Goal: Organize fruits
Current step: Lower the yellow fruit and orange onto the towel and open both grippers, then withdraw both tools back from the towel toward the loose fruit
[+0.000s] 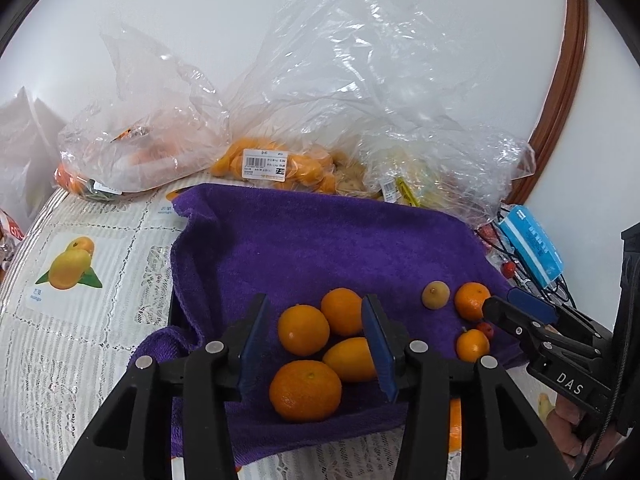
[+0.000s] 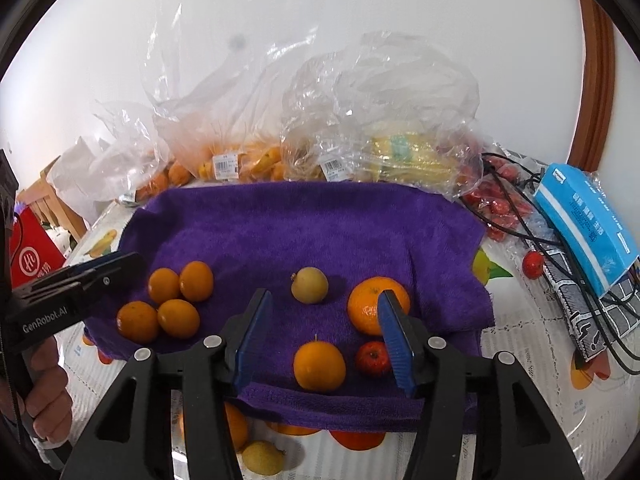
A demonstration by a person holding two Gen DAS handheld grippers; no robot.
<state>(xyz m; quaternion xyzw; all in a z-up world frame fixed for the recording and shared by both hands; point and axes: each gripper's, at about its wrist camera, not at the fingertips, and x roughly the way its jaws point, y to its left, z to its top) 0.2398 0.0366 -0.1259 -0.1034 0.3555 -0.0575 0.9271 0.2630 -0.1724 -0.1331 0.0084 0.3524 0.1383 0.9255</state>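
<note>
**Fruit on the purple towel**

We see a purple towel [image 2: 312,224] spread on the table, and we place everything by it. On its left part sit four orange fruits [image 2: 168,308] in a tight bunch, touching one another. Our left gripper [image 1: 316,344] hangs over them with its blue pads apart; the fruits show in the gap, but the pads do not press on any of them.

Near the middle of the towel lies a pale yellow fruit [image 2: 309,285], alone. To its right sits a big orange [image 2: 374,308]. At the towel's front edge we see a small orange fruit [image 2: 319,366] with a little red fruit [image 2: 373,357] just beside it. Our right gripper [image 2: 326,340] is partly open above these two and holds nothing (the right pad covers part of the big orange).

Behind the towel, clear plastic bags [image 2: 248,140] with more fruit lean against the wall. Off its right side lies a blue box [image 2: 584,220] on black cables.
</note>
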